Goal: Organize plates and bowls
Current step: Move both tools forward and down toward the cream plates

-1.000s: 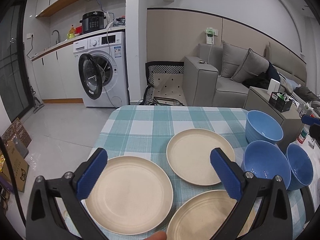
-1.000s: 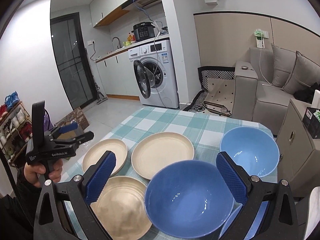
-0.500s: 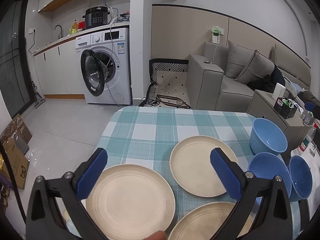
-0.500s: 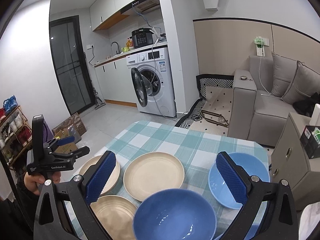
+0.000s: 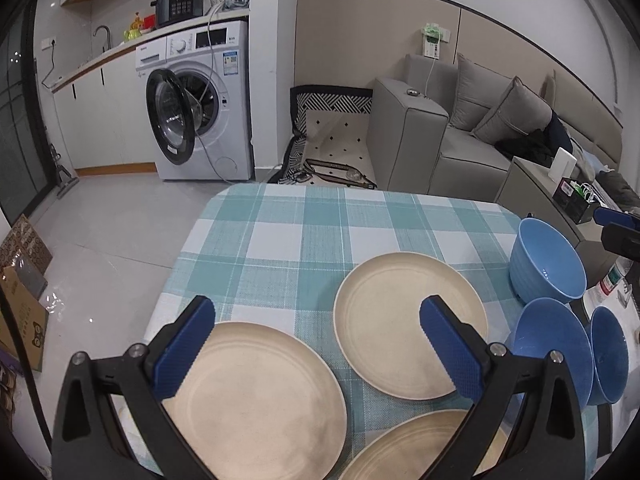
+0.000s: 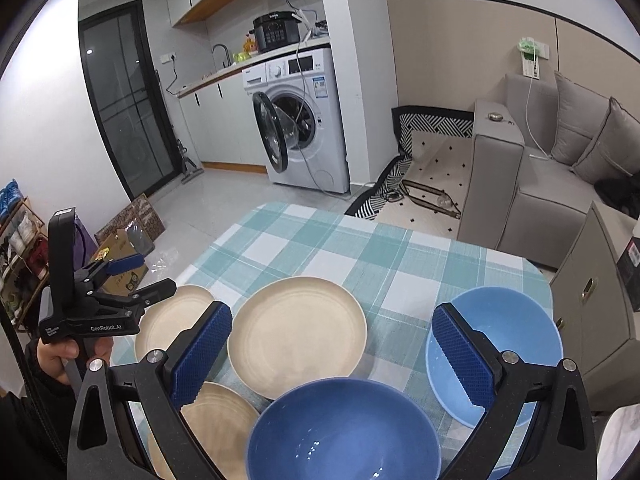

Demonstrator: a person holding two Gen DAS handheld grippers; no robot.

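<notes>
Both tools hover above the table and nothing is gripped, so I judge no plate or bowl is gathered yet. My left gripper has its jaws spread wide and empty over the near beige plate, with a second plate beyond it and a third plate at the bottom edge. My right gripper is equally wide and empty above the dark blue bowl; the light blue bowl sits just right of it. Next I would drop one jaw under a rim and pinch, then stack like on like. All of it lies on a teal checked tablecloth; beyond stand a washing machine with its door open and a grey sofa.
</notes>
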